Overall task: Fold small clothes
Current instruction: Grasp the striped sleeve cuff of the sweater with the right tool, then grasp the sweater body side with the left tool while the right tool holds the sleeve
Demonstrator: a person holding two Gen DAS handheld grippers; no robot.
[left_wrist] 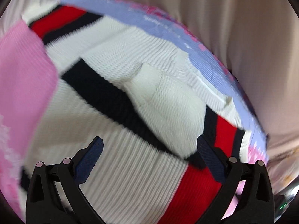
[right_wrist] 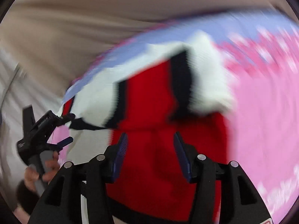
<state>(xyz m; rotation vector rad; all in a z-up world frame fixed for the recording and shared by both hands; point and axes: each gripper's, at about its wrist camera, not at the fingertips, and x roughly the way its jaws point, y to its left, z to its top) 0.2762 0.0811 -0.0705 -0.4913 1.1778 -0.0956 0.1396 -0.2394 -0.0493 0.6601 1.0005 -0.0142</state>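
A small white knit sweater (left_wrist: 115, 71) with red and black stripes lies on a pink and lavender mat (left_wrist: 164, 28). It has a white pocket patch near its middle. My left gripper (left_wrist: 149, 145) is open just above the sweater's ribbed part, holding nothing. My right gripper (right_wrist: 151, 140) is open, its jaws astride a red part of the sweater (right_wrist: 149, 102), which is folded over there. The left gripper (right_wrist: 64, 128) also shows at the left of the right wrist view, open at the sweater's edge. Both views are blurred by motion.
The pink part of the mat (right_wrist: 261, 121) spreads to the right in the right wrist view. Beige cloth (left_wrist: 243, 37) covers the surface around the mat. A hand (right_wrist: 44, 169) holds the left gripper's handle.
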